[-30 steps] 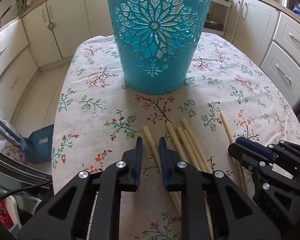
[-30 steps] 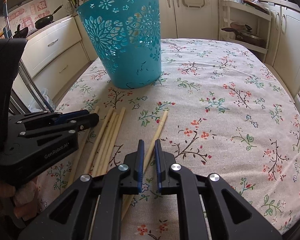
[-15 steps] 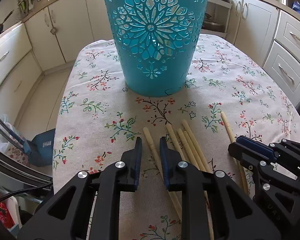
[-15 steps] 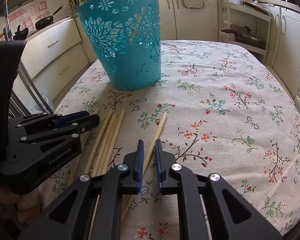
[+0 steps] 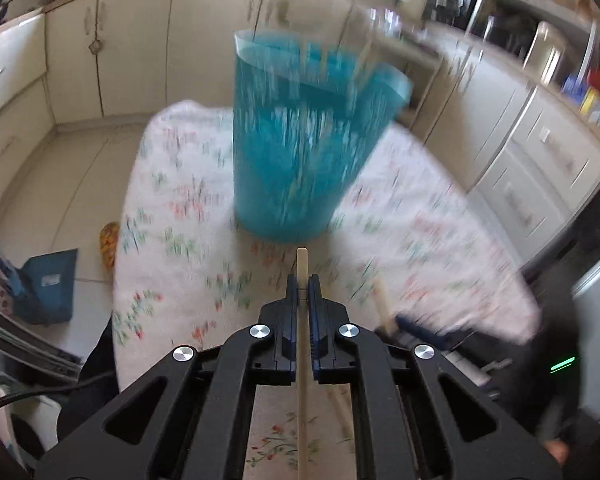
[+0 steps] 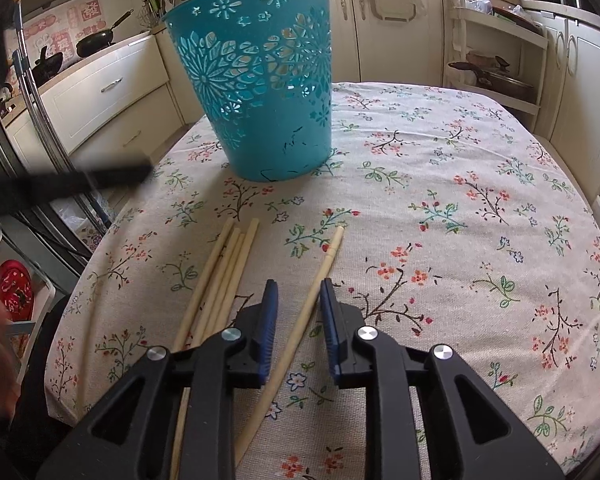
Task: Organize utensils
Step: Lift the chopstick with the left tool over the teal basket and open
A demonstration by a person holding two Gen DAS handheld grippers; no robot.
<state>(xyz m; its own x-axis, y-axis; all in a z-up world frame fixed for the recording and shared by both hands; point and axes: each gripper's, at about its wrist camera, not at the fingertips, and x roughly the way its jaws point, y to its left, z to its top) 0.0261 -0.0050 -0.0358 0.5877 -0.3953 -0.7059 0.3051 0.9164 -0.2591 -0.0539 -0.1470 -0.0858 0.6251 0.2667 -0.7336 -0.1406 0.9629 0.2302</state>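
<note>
One chopstick [image 5: 302, 268] is pinched tight in the left tool [image 5: 302, 286], up above the worktop [image 6: 440, 168]. Its tip points at the blue basket [image 6: 260, 80], which stands on the flowery cloth. A single chopstick [image 6: 316, 280] lies on the cloth between the fingers of the right tool [image 6: 299, 294], which are opening and not pressing it. A bunch of chopsticks [image 6: 224, 272] lies just beside it.
</note>
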